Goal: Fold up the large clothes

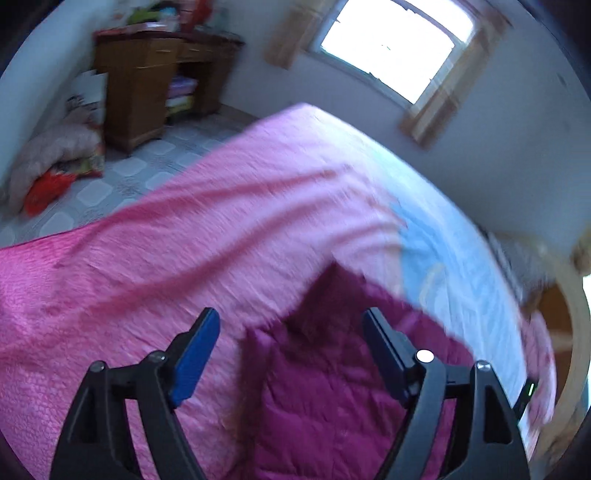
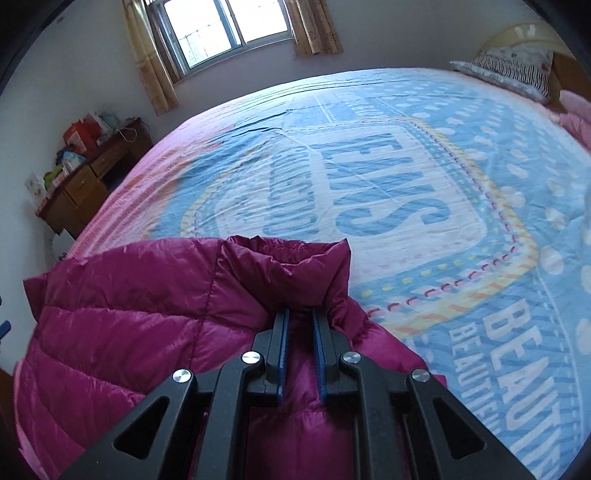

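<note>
A magenta quilted puffer jacket (image 2: 122, 332) lies on the near part of a bed (image 2: 424, 166) with a blue, white and pink printed sheet. My right gripper (image 2: 300, 312) is shut on a fold of the jacket just below its collar (image 2: 295, 254). In the left wrist view, which is blurred, the jacket (image 1: 332, 387) lies below and between the fingers of my left gripper (image 1: 291, 325), which is open and empty above it. The pink edge of the sheet (image 1: 184, 258) fills the left of that view.
A wooden desk (image 2: 81, 181) with clutter stands left of the bed; it also shows in the left wrist view (image 1: 147, 85). A striped pillow (image 2: 513, 70) lies at the headboard. A window (image 2: 225, 26) with curtains is in the far wall. Bags (image 1: 55, 162) lie on the tiled floor.
</note>
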Tool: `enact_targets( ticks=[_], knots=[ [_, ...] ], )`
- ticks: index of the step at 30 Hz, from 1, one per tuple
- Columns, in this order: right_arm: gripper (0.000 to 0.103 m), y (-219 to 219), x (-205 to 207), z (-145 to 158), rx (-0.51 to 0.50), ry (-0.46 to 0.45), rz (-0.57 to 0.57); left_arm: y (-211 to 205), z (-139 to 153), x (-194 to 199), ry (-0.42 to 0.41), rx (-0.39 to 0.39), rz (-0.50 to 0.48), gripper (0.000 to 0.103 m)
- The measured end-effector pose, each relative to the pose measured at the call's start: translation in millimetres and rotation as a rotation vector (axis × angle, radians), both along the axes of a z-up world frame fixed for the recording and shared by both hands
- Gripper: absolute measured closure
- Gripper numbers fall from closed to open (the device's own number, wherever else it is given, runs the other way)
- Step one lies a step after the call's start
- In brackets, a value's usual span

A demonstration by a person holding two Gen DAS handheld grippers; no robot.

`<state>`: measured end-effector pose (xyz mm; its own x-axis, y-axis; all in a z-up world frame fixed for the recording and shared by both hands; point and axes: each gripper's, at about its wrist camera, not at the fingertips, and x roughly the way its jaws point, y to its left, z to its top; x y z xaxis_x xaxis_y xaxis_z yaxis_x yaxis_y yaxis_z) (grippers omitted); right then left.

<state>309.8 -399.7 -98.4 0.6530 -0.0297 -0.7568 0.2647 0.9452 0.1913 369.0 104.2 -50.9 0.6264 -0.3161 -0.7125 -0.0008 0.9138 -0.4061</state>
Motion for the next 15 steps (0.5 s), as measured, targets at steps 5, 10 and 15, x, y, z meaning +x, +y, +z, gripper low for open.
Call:
enact_targets(
  ticks=[5, 10, 15],
  knots=[
    [0.091, 22, -17, 24, -0.294, 0.086, -0.107, -62, -54, -22, 0.060, 0.276, -0.094, 0.021],
    [0.090, 56, -55, 69, -0.162, -0.065, -0.026, -86, -63, -50, -0.080, 0.519, -0.035, 0.010],
    [0.090, 103, -39, 60, -0.069, -0.075, 0.110, -83, -62, -49, -0.073, 0.536, -0.024, 0.009]
  ],
)
